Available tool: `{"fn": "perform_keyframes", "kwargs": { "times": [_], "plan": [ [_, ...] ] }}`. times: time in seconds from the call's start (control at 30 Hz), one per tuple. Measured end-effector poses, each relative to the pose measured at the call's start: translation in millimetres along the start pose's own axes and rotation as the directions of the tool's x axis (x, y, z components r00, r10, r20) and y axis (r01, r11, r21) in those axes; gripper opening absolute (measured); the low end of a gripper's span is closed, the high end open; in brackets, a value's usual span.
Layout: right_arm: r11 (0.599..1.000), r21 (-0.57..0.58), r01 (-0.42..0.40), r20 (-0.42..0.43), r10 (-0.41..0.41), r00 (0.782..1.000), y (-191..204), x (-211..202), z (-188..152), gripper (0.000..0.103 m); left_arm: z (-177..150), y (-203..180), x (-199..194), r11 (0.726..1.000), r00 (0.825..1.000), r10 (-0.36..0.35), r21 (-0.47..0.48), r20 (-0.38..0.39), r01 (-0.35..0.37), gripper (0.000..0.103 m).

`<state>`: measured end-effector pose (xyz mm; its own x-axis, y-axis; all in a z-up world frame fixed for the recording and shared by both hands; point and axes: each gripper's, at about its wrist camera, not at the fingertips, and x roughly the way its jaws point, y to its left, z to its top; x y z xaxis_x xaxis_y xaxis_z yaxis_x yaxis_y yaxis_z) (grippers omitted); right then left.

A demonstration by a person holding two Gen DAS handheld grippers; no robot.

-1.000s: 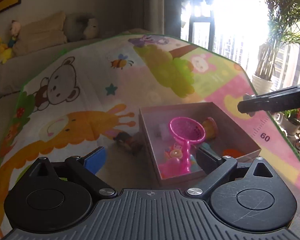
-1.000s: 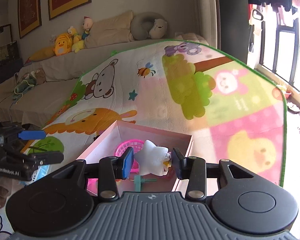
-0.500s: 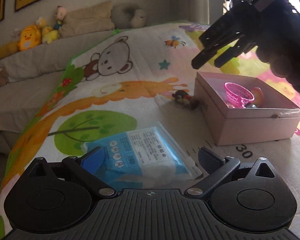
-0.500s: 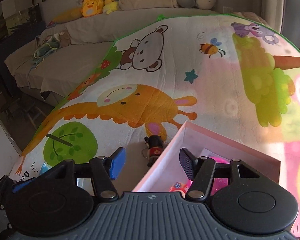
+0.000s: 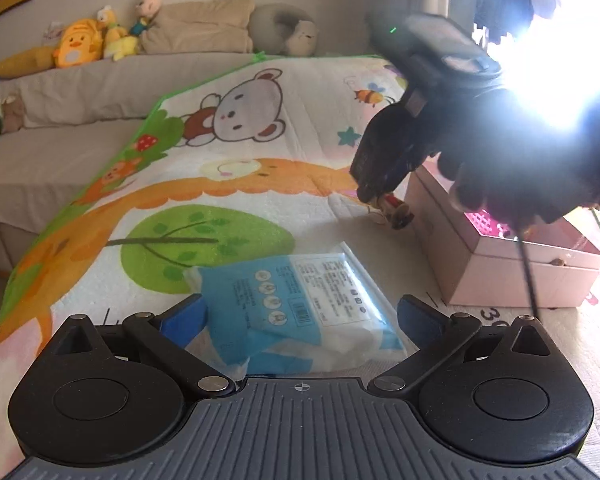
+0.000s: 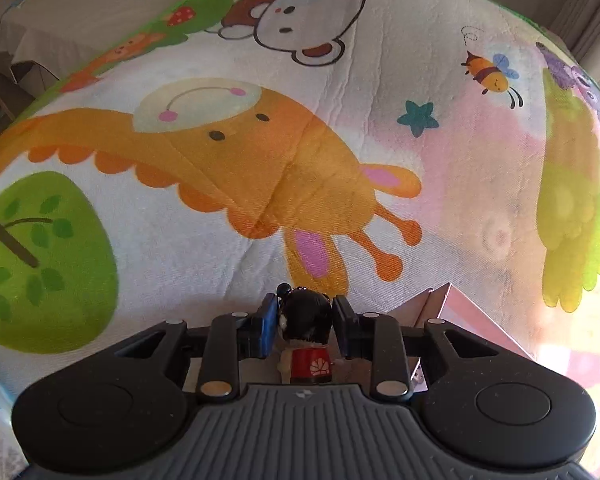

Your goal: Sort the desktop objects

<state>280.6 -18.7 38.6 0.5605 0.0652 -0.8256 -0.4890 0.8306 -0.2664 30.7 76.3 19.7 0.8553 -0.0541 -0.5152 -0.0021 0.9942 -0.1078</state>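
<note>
Wet-wipe packet (image 5: pixel 296 300), blue and white, lies flat on the cartoon play mat (image 5: pixel 204 184) in the left wrist view, right between the wide-apart fingers of the left gripper (image 5: pixel 300 314), neither pad seeming to touch it yet. Farther off on the right stands the pink box (image 5: pixel 496 264), a pink basket toy (image 5: pixel 485 216) showing inside, and just beside its near left wall the small figurine (image 5: pixel 394 210) sits on the mat with the right gripper (image 5: pixel 374 188) tipped down over it. Glare from the window hides much of that side. For this packet the better grip is probably across its short width, pads low, since the soft film will likely buckle and slide if pinched only at the top

From the right wrist view, the figurine (image 6: pixel 306 332), black-haired with a red body, stands between the right gripper (image 6: pixel 305 322) fingers, which have drawn in close on either side of its head; whether they truly clamp it I cannot tell. The box corner (image 6: pixel 444 304) rises just to the right. Squeeze squarely on the head, lift straight up before moving right, so the toy clears the box wall and does not twist out
</note>
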Motion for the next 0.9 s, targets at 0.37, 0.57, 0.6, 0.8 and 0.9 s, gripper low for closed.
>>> {"fn": "perform_keyframes", "kwargs": {
  "times": [0.37,0.57,0.6,0.8,0.9],
  "plan": [
    [0.922,0.141,-0.362,0.179,0.336,0.925,-40,-153,-127,0.029,-2,-3,9,1.0,0.999,-0.007,-0.008,-0.046,0.006,0.103],
    [0.918,0.266,-0.295,0.156,0.261,0.953,-64,-148,-214,0.029,-11,-42,-1,0.968,0.967,-0.229,0.079,-0.111,0.239,0.103],
    [0.918,0.291,-0.271,0.16,0.232,0.959,-68,-145,-223,0.029,-15,-52,-6,0.954,0.957,-0.265,0.112,-0.119,0.278,0.103],
    [0.895,0.387,-0.224,0.206,0.153,0.967,-87,-138,-259,0.044,-14,-78,-22,0.958,0.995,-0.101,0.268,-0.015,0.101,0.103],
    [0.896,0.39,-0.212,0.221,0.132,0.966,-86,-137,-274,0.053,-2,-79,-7,0.933,1.0,-0.013,0.359,0.013,0.007,0.103]
  ]
}}
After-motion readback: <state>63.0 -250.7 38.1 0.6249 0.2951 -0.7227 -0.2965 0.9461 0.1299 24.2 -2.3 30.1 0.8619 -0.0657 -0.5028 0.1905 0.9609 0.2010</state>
